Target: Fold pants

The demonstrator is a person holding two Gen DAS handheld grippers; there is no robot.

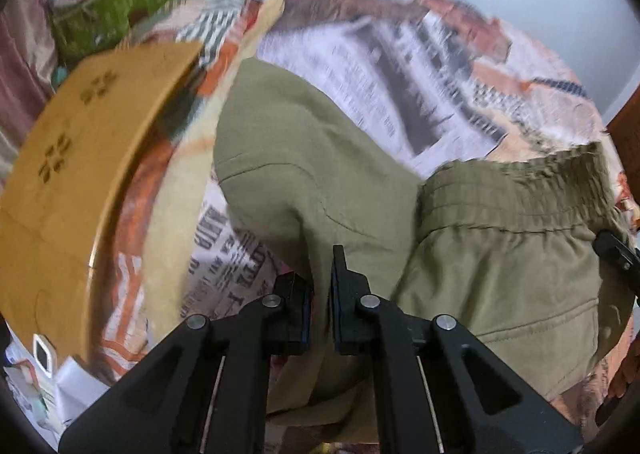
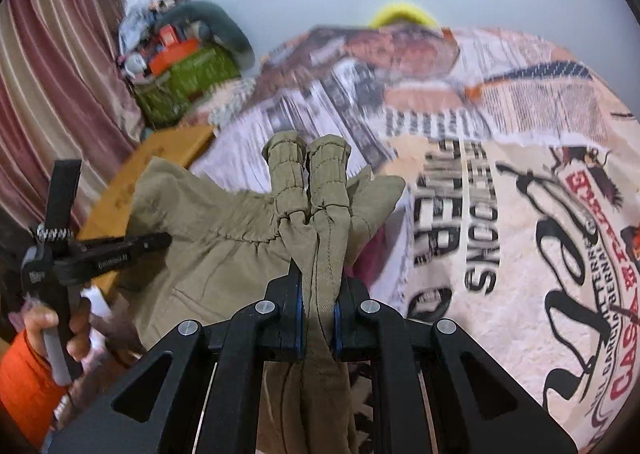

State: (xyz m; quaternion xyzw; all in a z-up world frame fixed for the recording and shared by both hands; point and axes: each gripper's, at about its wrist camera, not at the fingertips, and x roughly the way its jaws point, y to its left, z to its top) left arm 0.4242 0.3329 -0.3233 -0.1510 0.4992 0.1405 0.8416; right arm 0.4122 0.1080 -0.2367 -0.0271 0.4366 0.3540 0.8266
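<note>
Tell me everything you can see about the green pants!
The pants are olive-green cloth, soft and creased, with stitched seams and a gathered elastic waistband. They lie bunched on a bedspread printed like newspaper. The left gripper pinches a fold of fabric, and the right gripper is shut on another bunch beside the waistband, which sticks up past its jaws.

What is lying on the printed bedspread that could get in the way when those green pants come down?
Nothing visible: both grippers already clamp the pants, and the bedspread beyond them is bare. The wooden board sits off to the left.
</note>
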